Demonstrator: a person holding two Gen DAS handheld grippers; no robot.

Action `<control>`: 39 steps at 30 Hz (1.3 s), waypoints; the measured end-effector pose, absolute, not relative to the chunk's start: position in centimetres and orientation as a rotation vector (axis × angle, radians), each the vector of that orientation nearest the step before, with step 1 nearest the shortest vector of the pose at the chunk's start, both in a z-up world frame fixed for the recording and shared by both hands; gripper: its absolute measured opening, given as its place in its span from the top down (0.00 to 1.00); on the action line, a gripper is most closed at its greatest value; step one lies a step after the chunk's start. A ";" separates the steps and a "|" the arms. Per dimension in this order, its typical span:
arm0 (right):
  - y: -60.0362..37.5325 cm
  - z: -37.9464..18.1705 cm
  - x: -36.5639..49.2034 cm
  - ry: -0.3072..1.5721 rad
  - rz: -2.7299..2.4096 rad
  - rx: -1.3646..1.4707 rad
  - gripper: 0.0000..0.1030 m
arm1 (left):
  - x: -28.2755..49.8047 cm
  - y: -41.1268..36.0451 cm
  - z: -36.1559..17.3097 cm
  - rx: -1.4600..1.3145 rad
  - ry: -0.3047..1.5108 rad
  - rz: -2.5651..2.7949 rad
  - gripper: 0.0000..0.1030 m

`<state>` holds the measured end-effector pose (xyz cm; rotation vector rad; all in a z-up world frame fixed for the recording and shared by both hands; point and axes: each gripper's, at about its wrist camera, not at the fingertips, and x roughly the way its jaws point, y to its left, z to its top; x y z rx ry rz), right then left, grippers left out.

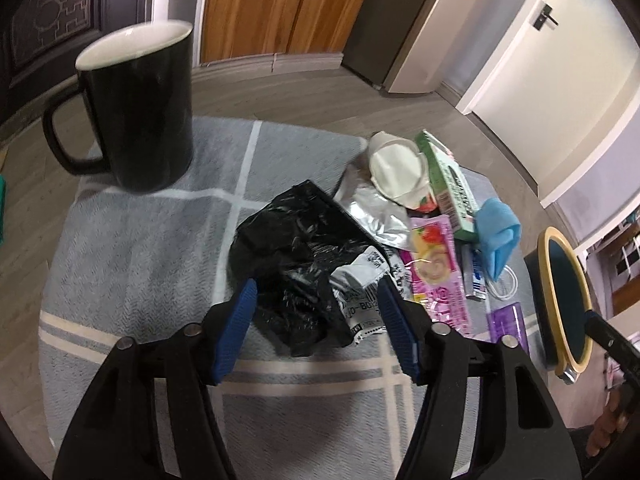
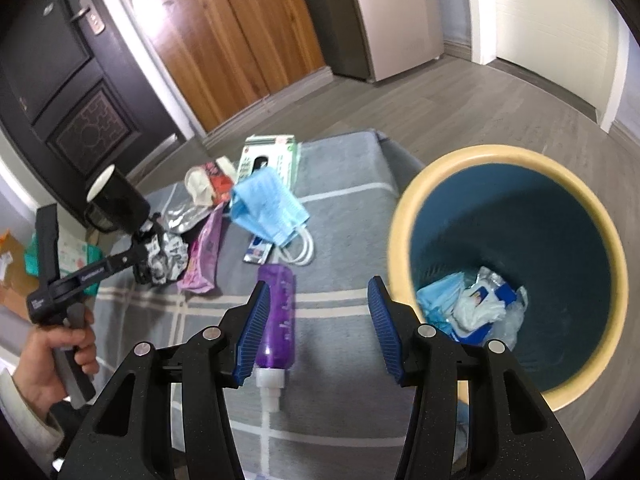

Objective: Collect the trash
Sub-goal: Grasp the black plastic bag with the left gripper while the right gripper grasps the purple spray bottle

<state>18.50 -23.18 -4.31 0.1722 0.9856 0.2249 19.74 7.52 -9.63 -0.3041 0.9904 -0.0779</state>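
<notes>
Your left gripper [image 1: 316,292] is spread, unclenched, straddling the black wrapper [image 1: 296,264]. Your right gripper [image 2: 316,292] is empty; the purple bottle [image 2: 276,312] runs lengthwise along its left finger.

A home's entrance area is showing here: a dark front door [image 2: 60,92] with a lock is standing beside a wooden wardrobe [image 2: 224,36]. Grey plank flooring [image 2: 460,108] is running toward a white interior door [image 1: 532,52].

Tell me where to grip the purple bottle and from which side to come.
Grip the purple bottle across its mid-body, coming from above. It lies flat on the grey cloth, its white neck towards the camera, so its long sides are free; the neck looks narrow and ridged, probably a poorer hold.
</notes>
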 end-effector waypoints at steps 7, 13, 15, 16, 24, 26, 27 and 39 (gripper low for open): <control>-21.0 -5.4 19.1 1.021 0.253 0.143 0.49 | 19.3 7.7 -9.8 -0.300 0.991 -0.113 0.86; -19.3 -6.8 19.3 1.061 0.275 0.106 0.49 | 18.2 9.1 -9.9 -0.344 0.988 -0.121 0.91; -18.7 -7.1 19.4 1.071 0.280 0.093 0.49 | 17.8 9.5 -9.7 -0.354 0.982 -0.120 0.92; -18.5 -7.3 19.5 1.076 0.283 0.086 0.49 | 17.5 9.8 -9.5 -0.357 0.977 -0.116 0.92; -16.7 -8.5 19.8 1.103 0.290 0.033 0.49 | 15.8 11.8 -7.9 -0.390 0.941 -0.093 0.92; -16.2 -8.8 20.0 1.113 0.292 0.022 0.49 | 15.4 12.4 -7.5 -0.394 0.931 -0.089 0.92; -16.0 -9.1 20.0 1.120 0.293 0.019 0.49 | 15.1 12.8 -7.3 -0.400 0.925 -0.088 0.92; -15.0 -11.0 19.5 1.156 0.307 -0.039 0.67 | 14.7 12.5 -4.3 -0.404 0.860 -0.128 0.92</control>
